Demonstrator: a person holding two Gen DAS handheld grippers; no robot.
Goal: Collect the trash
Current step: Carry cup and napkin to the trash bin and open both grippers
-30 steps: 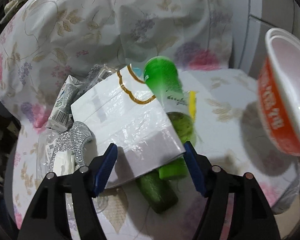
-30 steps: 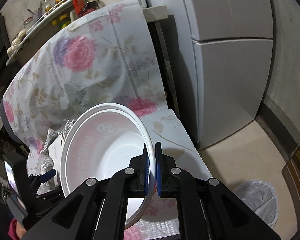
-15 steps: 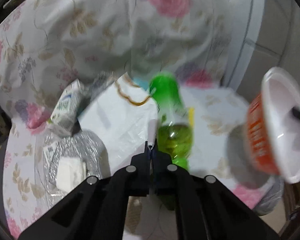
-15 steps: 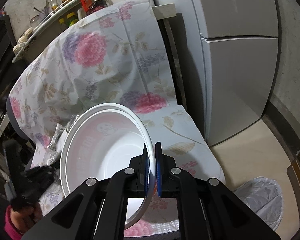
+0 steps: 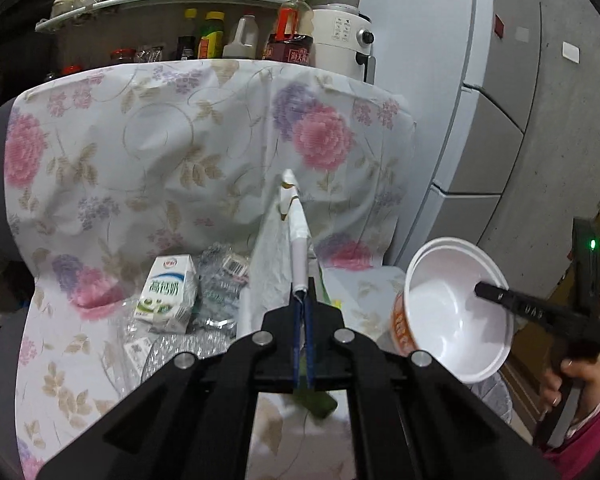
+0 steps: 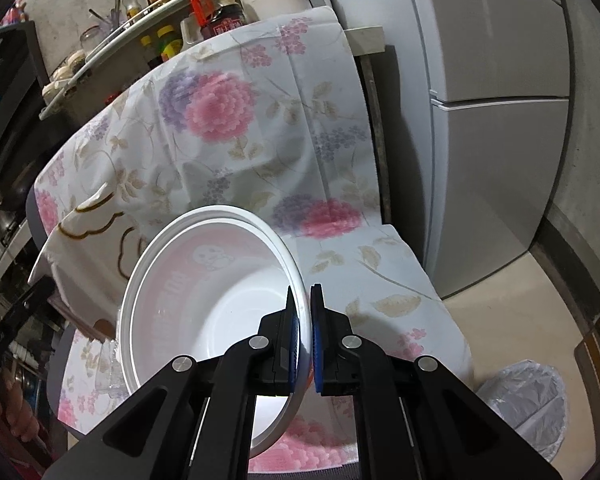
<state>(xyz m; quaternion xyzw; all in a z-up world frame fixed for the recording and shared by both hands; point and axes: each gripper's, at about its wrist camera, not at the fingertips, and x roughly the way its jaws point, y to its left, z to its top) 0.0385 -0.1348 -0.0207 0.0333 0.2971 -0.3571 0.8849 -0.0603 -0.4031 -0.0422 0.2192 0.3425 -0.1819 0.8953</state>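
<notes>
**Gripping trash in both hands**

Pinching the white plastic bag (image 5: 278,280) by its edge, your left gripper (image 5: 301,300) had its jaws fully closed, the bag hanging above the floral-covered table (image 5: 80,380). Your right gripper (image 6: 305,320) was clamped on the rim of the white instant-noodle bowl (image 6: 204,300), held tilted over the table's edge, above and left of the lined bin (image 6: 528,404).

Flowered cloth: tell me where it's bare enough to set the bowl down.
Bare: the right part of the flowered cloth, between the noodle bowl and the fridge, and the near-left corner. Crowded: the middle-left, around the milk carton, crinkled wrappers and the lifted white bag.
</notes>
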